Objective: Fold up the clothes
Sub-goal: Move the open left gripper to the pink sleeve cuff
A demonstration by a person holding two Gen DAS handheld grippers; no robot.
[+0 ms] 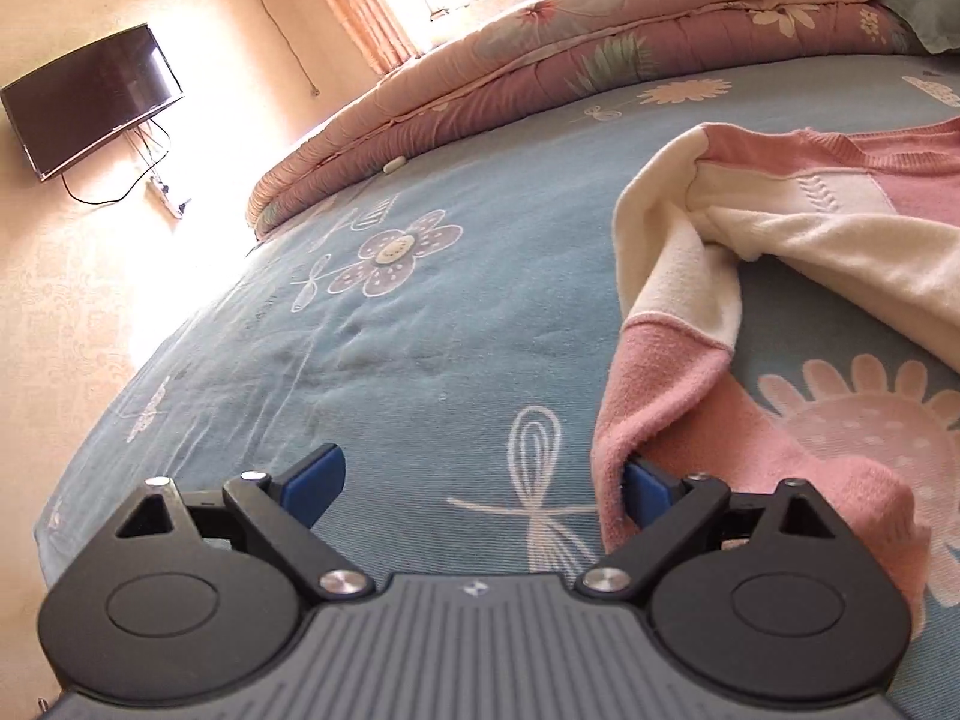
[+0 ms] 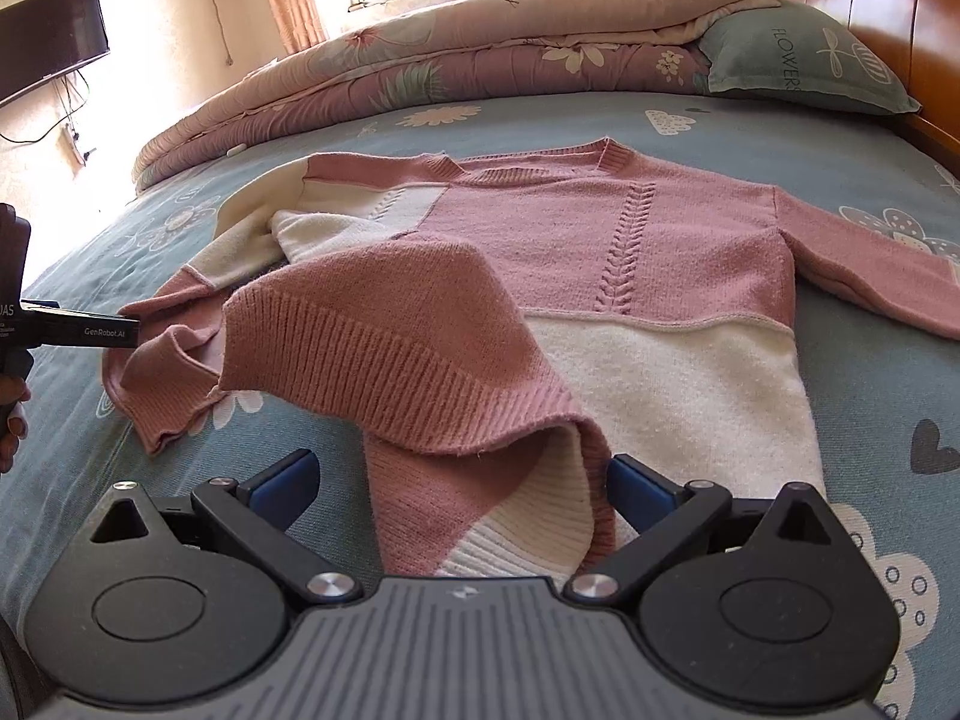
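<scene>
Your left tongs [image 1: 483,483] gape wide, the sweater's [image 2: 630,276] pink sleeve cuff [image 1: 636,420] draped over one finger. Your right tongs [image 2: 462,480] gape too, straddling its folded-up hem [image 2: 456,396] on the bed [image 2: 540,114].

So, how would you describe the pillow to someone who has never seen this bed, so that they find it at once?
Start at the wooden headboard on the far right of the bed. Against it, at the end of the rolled floral quilt, lies the pillow. It is grey-green, printed with the word FLOWERS and a pale flower, unlike the pinkish quilt beside it.
</scene>
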